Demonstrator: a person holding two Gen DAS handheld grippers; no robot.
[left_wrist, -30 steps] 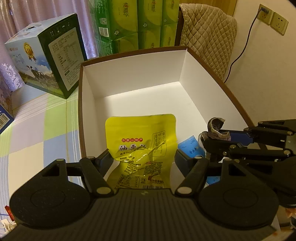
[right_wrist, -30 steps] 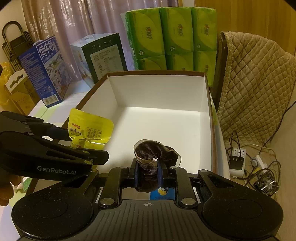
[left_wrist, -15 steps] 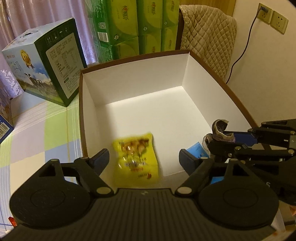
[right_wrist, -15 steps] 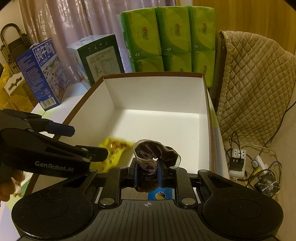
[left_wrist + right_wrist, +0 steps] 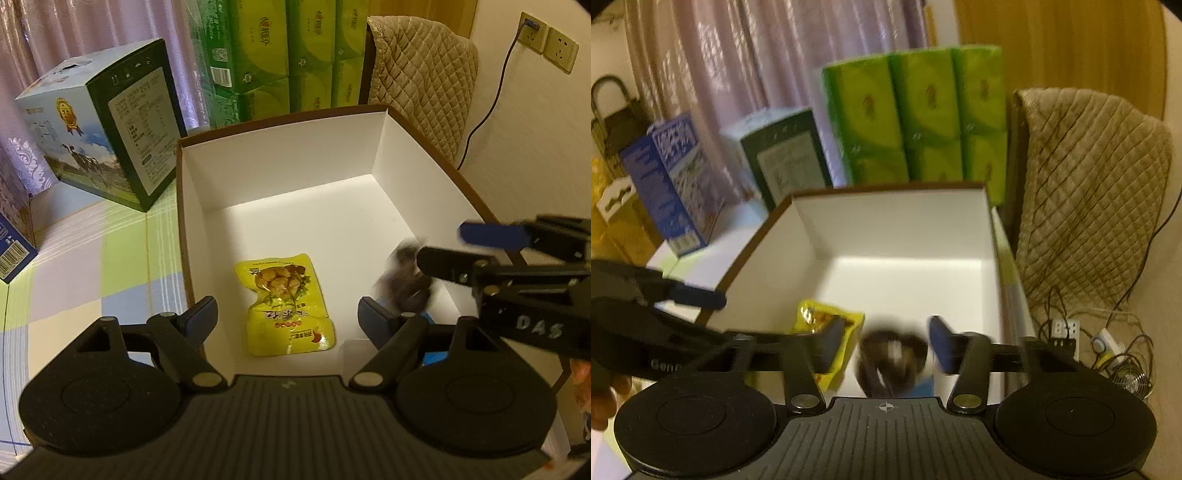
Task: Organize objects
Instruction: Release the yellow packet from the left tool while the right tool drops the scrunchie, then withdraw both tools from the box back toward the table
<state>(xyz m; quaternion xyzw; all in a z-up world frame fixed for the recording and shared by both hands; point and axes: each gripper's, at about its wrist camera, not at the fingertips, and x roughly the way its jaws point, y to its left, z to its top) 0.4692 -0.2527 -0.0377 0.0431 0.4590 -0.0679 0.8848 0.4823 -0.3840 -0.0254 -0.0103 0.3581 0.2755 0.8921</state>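
Note:
A white box with a brown rim [image 5: 280,118] [image 5: 886,188] stands open in front of me. A yellow snack packet [image 5: 284,302] [image 5: 816,317] lies flat on its floor near the front wall. My left gripper [image 5: 288,317] [image 5: 713,317] hovers open above it, holding nothing. My right gripper [image 5: 886,336] [image 5: 461,247] is open over the box's front right corner. A dark brown packet [image 5: 892,354] [image 5: 406,284] shows blurred just below and between its fingers, loose from them. Under it lies a blue packet [image 5: 923,387] [image 5: 434,356].
A green-and-blue milk carton box [image 5: 103,125] and a blue carton [image 5: 672,184] stand left of the box on a checked cloth [image 5: 92,266]. Green tissue packs [image 5: 912,114] stand behind it. A quilted chair cover [image 5: 1089,184] and floor cables [image 5: 1108,343] are at the right.
The left gripper let go of the yellow packet, which fell flat onto the box floor. The right gripper then opened and the dark packet is dropping from it.

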